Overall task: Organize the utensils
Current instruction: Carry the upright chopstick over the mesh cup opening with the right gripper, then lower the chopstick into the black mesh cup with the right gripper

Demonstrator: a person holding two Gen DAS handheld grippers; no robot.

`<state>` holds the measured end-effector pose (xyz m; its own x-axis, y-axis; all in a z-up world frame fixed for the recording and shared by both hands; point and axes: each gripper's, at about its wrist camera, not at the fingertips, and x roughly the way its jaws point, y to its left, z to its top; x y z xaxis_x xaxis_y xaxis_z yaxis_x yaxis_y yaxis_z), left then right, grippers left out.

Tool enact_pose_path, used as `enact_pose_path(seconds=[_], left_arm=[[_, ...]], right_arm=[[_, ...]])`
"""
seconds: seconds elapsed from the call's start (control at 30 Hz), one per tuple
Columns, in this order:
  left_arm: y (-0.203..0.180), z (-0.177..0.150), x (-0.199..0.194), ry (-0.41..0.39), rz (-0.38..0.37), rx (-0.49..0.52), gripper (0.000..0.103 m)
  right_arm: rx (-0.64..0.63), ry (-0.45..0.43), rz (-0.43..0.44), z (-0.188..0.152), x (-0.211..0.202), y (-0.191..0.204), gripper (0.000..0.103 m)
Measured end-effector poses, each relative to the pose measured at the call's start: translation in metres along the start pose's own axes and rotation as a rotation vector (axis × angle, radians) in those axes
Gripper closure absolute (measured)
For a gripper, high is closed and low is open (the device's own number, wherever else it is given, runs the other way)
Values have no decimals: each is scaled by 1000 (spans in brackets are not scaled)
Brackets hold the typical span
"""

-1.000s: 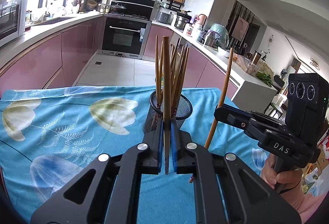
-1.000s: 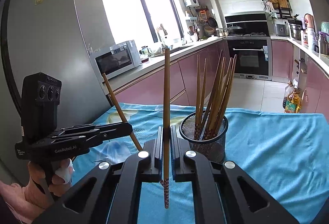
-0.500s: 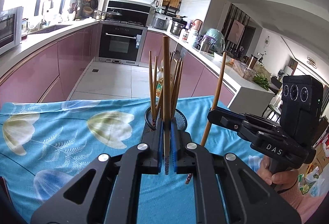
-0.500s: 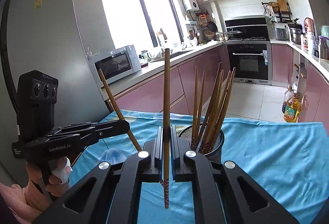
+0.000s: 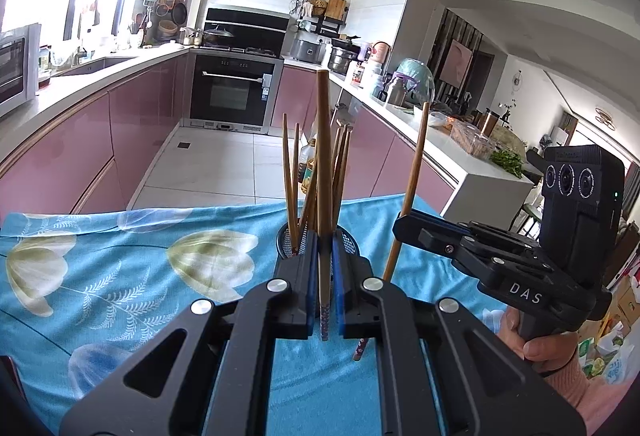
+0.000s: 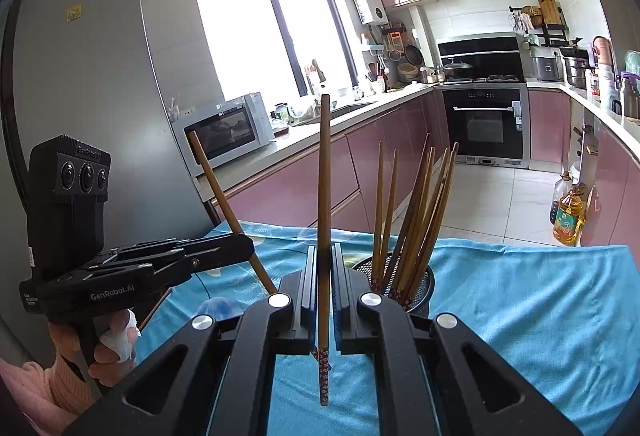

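Chopsticks [image 6: 412, 220] stand bundled in a mesh holder [image 6: 424, 286] on the blue-clothed tabletop [image 6: 520, 300]; each gripper, left gripper [image 5: 325, 256] and right gripper [image 6: 325, 268], clamps one upright chopstick, apparently above the cloth.

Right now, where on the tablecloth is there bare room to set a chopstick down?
Bare cloth lies right of the mesh holder to the table's edge, and the flower-print cloth left of it. Crowded: the holder, and where the left gripper and right gripper grip chopsticks.
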<state>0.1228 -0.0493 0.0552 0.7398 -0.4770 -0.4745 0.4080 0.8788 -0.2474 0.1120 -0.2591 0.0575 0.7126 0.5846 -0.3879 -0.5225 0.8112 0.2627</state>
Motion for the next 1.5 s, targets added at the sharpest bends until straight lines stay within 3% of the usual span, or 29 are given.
enact_pose_path(seconds=[1.0,1.5], left_arm=[[-19,32,-28,-85,1,46,95],[-25,41,-12,-87,30,39,95]], right_arm=[[-3,-62,-1,31,0,-3,98],[16,-89,-30,47,6,-13,98]])
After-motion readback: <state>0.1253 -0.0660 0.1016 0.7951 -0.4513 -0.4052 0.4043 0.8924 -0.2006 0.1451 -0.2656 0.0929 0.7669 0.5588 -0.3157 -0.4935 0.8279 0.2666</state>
